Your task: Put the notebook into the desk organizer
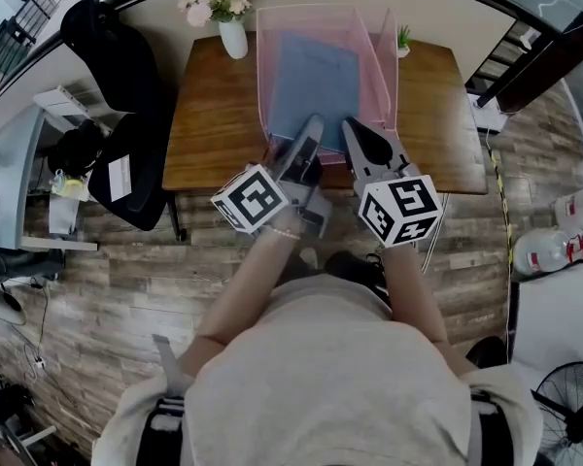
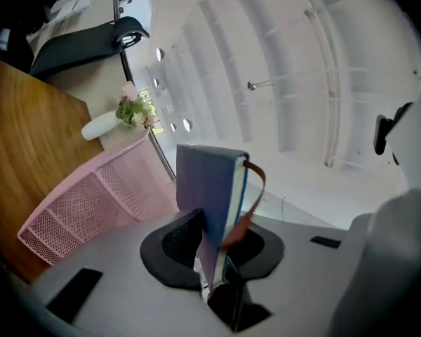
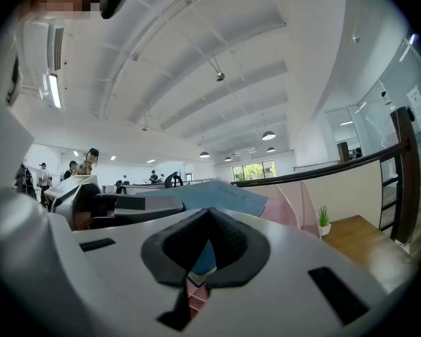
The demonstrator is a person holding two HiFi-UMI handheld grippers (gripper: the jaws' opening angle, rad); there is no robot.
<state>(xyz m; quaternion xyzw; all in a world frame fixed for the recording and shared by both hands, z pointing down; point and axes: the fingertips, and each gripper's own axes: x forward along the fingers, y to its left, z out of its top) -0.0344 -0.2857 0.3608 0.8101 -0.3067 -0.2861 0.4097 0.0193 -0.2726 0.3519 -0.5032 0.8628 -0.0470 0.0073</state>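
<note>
A blue notebook (image 1: 316,81) with a brown strap hangs tilted over the pink mesh desk organizer (image 1: 263,66) on the wooden table (image 1: 209,124). My left gripper (image 1: 309,134) is shut on the notebook's near edge. In the left gripper view the notebook (image 2: 207,188) stands upright between the dark pads, with the organizer (image 2: 91,202) to its left. Just to the right of the notebook, my right gripper (image 1: 358,134) has its jaws closed together and holds nothing. The right gripper view looks past that gripper (image 3: 209,216) to the notebook (image 3: 217,196) and the organizer's wall (image 3: 292,208).
A white vase of flowers (image 1: 232,29) stands at the table's back left and a small potted plant (image 1: 403,39) at the back right. A black chair (image 1: 126,168) sits left of the table. A curved railing (image 1: 525,13) runs behind it.
</note>
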